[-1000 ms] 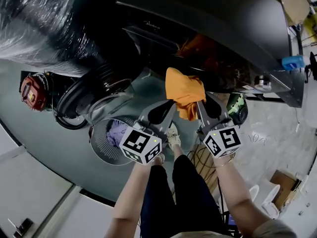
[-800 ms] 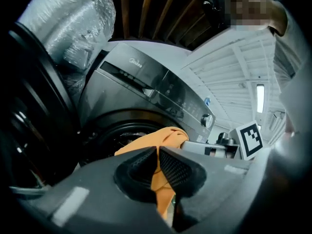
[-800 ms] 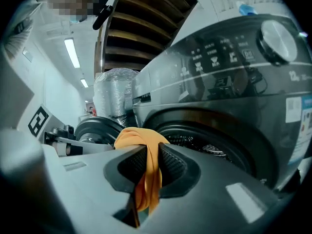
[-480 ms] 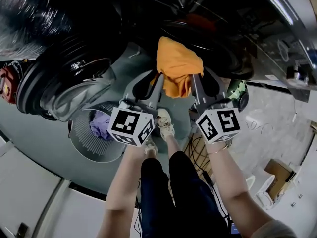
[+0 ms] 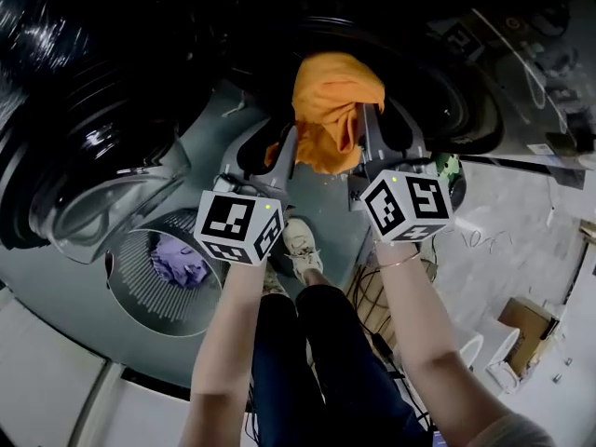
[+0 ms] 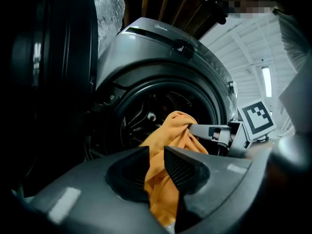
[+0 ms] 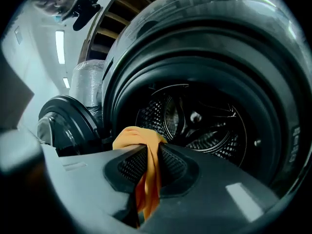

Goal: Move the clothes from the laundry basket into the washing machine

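Fingers of the left gripper are clamping one side of an orange garment, and the right gripper's fingers are pinching the other side, with folds hanging down between the pads. Both grippers are holding the bunched garment just in front of the washing machine's round mouth. Beyond its rim, the perforated drum is lying wide open and dark. The glass door is standing swung out to the left. Below it, well apart from the grippers, the laundry basket is sitting on the floor, holding a purple garment.
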Demonstrator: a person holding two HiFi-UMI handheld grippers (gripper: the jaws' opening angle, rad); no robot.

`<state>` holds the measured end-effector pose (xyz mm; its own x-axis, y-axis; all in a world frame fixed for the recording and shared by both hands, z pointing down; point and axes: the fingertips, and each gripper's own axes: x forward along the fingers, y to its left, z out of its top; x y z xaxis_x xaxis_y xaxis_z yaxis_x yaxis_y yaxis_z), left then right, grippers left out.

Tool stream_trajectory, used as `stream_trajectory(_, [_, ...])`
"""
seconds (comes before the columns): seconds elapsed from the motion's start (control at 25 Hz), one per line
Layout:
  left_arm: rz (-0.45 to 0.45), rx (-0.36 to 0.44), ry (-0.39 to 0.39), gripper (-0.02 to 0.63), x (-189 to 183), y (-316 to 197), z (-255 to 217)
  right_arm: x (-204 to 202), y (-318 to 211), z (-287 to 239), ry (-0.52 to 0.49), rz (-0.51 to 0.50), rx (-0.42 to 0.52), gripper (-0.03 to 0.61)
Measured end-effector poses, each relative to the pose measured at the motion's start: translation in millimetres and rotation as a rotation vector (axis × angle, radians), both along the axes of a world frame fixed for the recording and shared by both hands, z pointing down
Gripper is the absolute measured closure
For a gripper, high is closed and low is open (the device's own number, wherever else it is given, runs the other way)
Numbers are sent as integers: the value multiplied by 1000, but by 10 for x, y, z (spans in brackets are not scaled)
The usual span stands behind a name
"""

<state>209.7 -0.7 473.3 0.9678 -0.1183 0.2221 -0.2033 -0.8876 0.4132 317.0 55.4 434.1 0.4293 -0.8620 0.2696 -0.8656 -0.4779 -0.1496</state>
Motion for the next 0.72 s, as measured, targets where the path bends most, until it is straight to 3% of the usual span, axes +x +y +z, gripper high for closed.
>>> stream_trajectory(0.32, [43,39,60,533,358,-142,297,481,-460,197,81,53,69,503])
stream_trajectory(0.6, [75,49,79,524,524,-205,552,862,-633,682,77,124,-30,495])
stream_trajectory(0.68, [82,47,78,522,524,-205,610,977,-695,857,51,141,-93,436])
stream_trajectory(0.72, [84,45,76,523,520,-205,634,1015,-728,921,35,143,-119,327])
